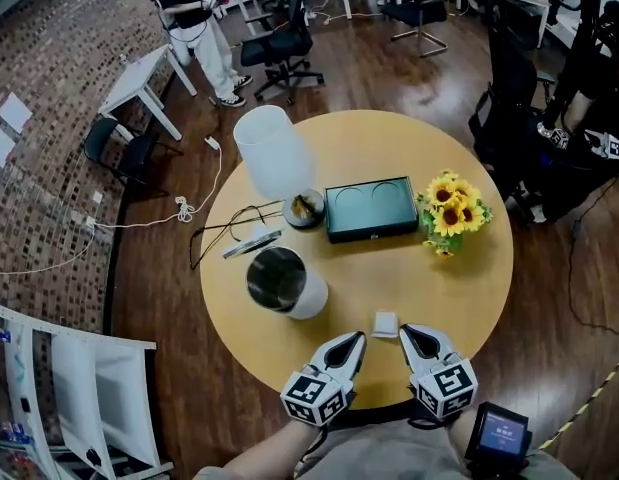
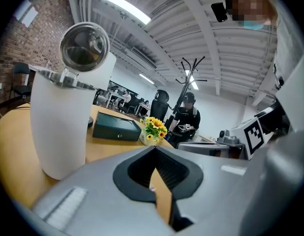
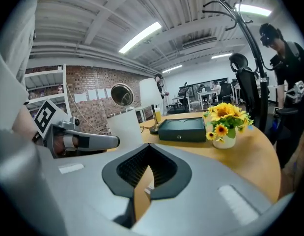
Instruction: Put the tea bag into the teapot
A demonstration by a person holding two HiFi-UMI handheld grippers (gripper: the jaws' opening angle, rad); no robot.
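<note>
In the head view a small white tea bag (image 1: pixel 386 324) lies flat on the round wooden table (image 1: pixel 459 278), near its front edge. The white teapot (image 1: pixel 280 281) stands upright to the left of it with its dark mouth uncovered; its lid (image 2: pixel 84 45) is tipped up. My left gripper (image 1: pixel 356 340) points at the tea bag from the lower left, shut, just short of it. On the tea bag's right, my right gripper (image 1: pixel 407 333) is shut too, tip close to the bag's edge. Neither holds anything. The teapot also shows at the left in both gripper views (image 2: pixel 61 127) (image 3: pixel 124 126).
A dark green box (image 1: pixel 371 208) lies mid-table, a pot of sunflowers (image 1: pixel 451 206) to its right. A white lamp shade (image 1: pixel 272 150), a small bowl (image 1: pixel 304 209) and black cables (image 1: pixel 229 230) sit at the back left. Office chairs and people stand beyond the table.
</note>
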